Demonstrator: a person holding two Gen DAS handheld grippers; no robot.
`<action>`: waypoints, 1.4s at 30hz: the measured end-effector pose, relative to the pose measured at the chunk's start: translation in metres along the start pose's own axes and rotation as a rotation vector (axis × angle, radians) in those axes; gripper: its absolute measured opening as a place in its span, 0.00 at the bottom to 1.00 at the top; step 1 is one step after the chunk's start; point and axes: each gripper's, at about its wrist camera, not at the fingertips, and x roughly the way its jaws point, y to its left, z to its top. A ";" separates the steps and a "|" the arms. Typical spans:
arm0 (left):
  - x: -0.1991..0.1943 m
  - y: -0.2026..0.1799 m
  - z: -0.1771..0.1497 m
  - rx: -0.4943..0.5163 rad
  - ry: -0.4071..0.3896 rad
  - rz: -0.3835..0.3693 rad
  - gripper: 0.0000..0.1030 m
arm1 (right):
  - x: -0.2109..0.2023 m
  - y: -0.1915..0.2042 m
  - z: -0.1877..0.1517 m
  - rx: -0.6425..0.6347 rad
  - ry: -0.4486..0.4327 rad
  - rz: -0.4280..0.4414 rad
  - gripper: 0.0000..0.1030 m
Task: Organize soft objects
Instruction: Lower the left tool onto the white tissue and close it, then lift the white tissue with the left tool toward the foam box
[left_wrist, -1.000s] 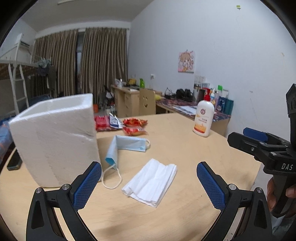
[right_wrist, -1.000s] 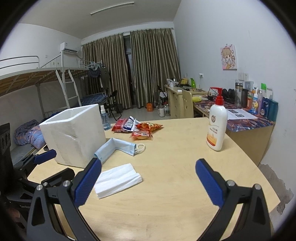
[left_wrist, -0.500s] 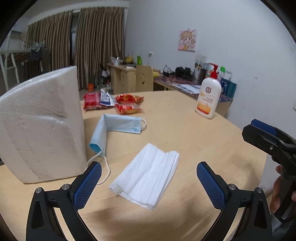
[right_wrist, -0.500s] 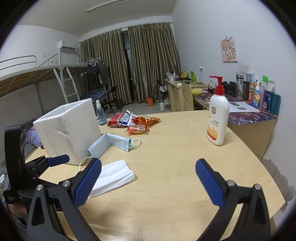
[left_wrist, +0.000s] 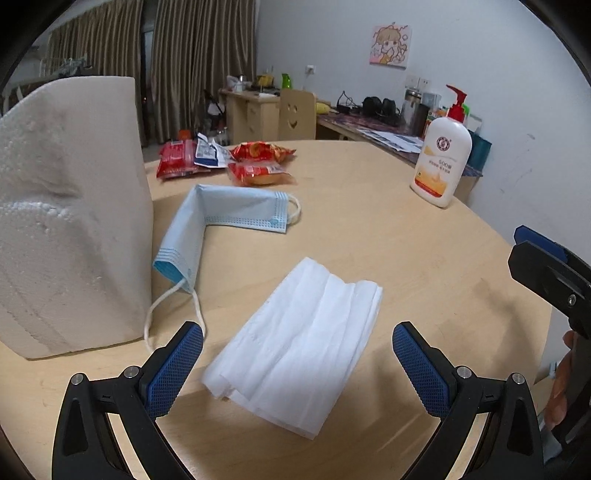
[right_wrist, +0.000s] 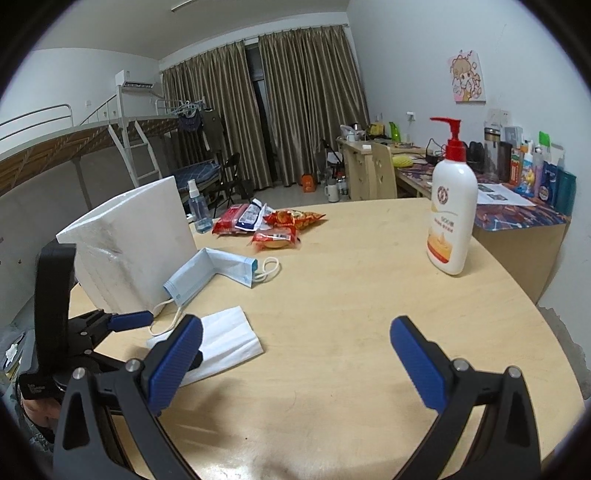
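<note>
We are at the approach step: the left claw (left_wrist: 297, 354) is lined up on the folded white tissue (left_wrist: 299, 343), which lies flat on the worktop (left_wrist: 388, 236) directly between and ahead of its fingers. The left jaws stand wide apart and hold nothing. No contact with the tissue is visible.

The right claw (right_wrist: 295, 354) hovers over a bare part of the worktop, jaws likewise wide apart and empty, well to the right of the tissue.

Other soft items: the blue face mask (left_wrist: 221, 214) lies bent in an L just beyond the tissue, one end and its ear loop against the foot of the white foam box (left_wrist: 70, 206). The box stands on the left of the worktop and, in our judgement, is the likely container. Its opening is not in view from either camera.

Next move, as we judge it:
1. Lower the left claw until the fingers bracket the near edge of the tissue.
2. Close gently. The layers are thin and loose, so a shallow bite may lift only the top ply.
3. Keep clear of the mask's ear loop beside the left finger.

The snack packets (left_wrist: 225, 160) and the lotion bottle (left_wrist: 441, 162) stand well away.
</note>
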 end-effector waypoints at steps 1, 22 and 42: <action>0.002 0.000 0.000 -0.002 0.006 -0.001 0.98 | 0.001 0.000 0.000 0.000 0.002 0.003 1.00; 0.030 -0.011 0.001 0.036 0.115 0.050 0.38 | 0.017 -0.013 0.001 0.008 0.043 0.027 1.00; 0.002 -0.006 0.000 0.042 0.042 0.041 0.07 | 0.019 -0.003 0.008 -0.010 0.054 0.038 1.00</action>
